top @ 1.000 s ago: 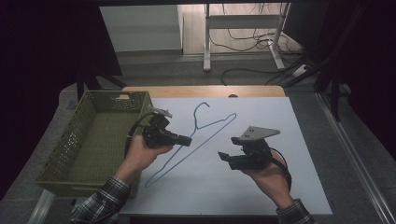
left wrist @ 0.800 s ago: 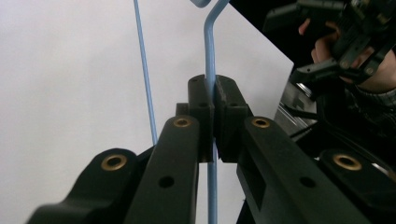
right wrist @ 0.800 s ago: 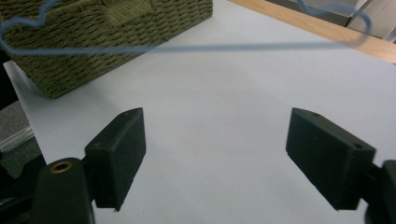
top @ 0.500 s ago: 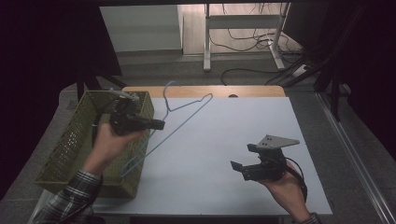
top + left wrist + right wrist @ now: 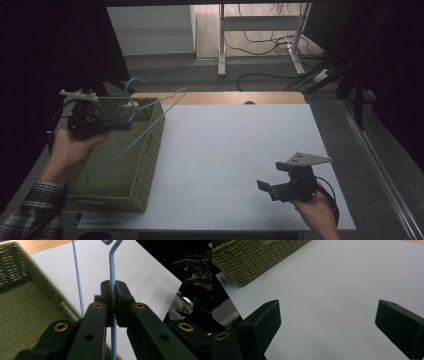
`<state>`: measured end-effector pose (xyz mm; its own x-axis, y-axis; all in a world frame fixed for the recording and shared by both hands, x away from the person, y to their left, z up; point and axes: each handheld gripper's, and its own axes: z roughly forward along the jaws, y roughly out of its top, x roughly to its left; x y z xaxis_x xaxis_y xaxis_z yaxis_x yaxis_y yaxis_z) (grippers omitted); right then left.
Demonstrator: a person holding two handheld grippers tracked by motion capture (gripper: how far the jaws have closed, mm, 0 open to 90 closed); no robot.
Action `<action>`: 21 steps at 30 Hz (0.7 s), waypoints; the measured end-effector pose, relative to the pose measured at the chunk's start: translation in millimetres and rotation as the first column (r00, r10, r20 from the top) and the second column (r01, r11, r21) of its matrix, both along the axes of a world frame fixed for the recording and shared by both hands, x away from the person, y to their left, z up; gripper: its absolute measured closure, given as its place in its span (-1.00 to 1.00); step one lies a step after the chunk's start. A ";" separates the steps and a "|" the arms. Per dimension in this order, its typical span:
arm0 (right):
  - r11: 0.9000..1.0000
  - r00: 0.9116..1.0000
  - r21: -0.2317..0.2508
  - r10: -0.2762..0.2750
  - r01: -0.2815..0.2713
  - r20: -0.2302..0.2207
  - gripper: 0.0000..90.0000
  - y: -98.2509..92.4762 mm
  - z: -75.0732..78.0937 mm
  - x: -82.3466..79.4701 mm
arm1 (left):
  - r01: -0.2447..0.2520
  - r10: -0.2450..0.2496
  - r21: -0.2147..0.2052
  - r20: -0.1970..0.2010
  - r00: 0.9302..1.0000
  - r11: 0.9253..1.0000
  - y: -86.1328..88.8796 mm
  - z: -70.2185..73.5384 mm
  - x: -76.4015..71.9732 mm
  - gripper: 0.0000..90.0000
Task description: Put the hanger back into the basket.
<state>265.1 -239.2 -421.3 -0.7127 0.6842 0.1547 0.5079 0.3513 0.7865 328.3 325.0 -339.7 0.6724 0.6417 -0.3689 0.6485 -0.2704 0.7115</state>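
Observation:
A light-blue wire hanger (image 5: 150, 127) hangs tilted above the green woven basket (image 5: 145, 165) at the table's left. My left gripper (image 5: 127, 122) is shut on its wire near the hook. In the left gripper view the jaws pinch the blue hanger (image 5: 111, 267) between the pads, with the basket (image 5: 17, 302) below. My right gripper (image 5: 262, 187) sits low over the white sheet near the front right. Its jaws have just been opening and hold nothing; in the right gripper view this gripper (image 5: 328, 315) stands wide over bare sheet.
A white sheet (image 5: 235, 145) covers the wooden table. The basket's corner (image 5: 249, 257) lies far ahead in the right gripper view. The right hand's gripper (image 5: 197, 265) appears at the far right of the left gripper view. Cables and a desk frame (image 5: 260, 40) stand behind the table.
The left hand has carried the hanger from the sheet's middle leftward and up over the basket. The right gripper has drawn back toward the front right and opened its jaws wider.

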 end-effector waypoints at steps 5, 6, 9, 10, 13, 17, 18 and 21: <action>1.000 1.000 0.004 -0.022 0.022 -0.005 -0.89 -8.4 -2.4 0.1 | -0.027 0.027 0.011 0.001 1.000 1.000 21.3 -3.3 -2.6 0.94; 1.000 1.000 0.003 -0.024 0.024 -0.005 -0.90 -9.4 -2.9 -0.1 | -0.040 0.040 0.012 -0.002 0.999 0.999 25.9 -4.5 -3.3 0.94; 1.000 1.000 -0.002 -0.029 0.029 -0.001 -0.92 -11.8 -3.9 -1.3 | -0.060 0.060 0.012 -0.007 0.998 0.998 40.0 -9.4 -3.9 0.94; 0.999 1.000 -0.006 -0.031 0.031 -0.001 -0.93 -12.5 -4.2 -1.8 | -0.062 0.062 0.016 -0.005 0.998 0.998 44.6 -11.5 -3.8 0.94; 0.999 0.999 -0.007 -0.037 0.037 0.006 -0.95 -15.4 -5.2 -3.4 | -0.083 0.083 0.011 -0.010 0.996 0.996 59.1 -19.4 -4.5 0.95; 0.999 0.999 -0.007 -0.048 0.048 0.016 -0.98 -20.7 -6.1 -6.3 | -0.113 0.113 0.001 -0.025 0.993 0.994 75.9 -32.1 -6.2 0.94; 0.999 0.999 -0.007 -0.048 0.048 0.016 -0.98 -20.7 -6.1 -6.3 | -0.115 0.115 0.001 -0.025 0.993 0.993 79.2 -35.2 -6.7 0.94; 0.998 0.998 -0.005 -0.061 0.061 0.019 -0.99 -27.2 -8.0 -8.9 | -0.119 0.119 -0.004 -0.043 0.992 0.993 89.1 -46.8 -8.3 0.94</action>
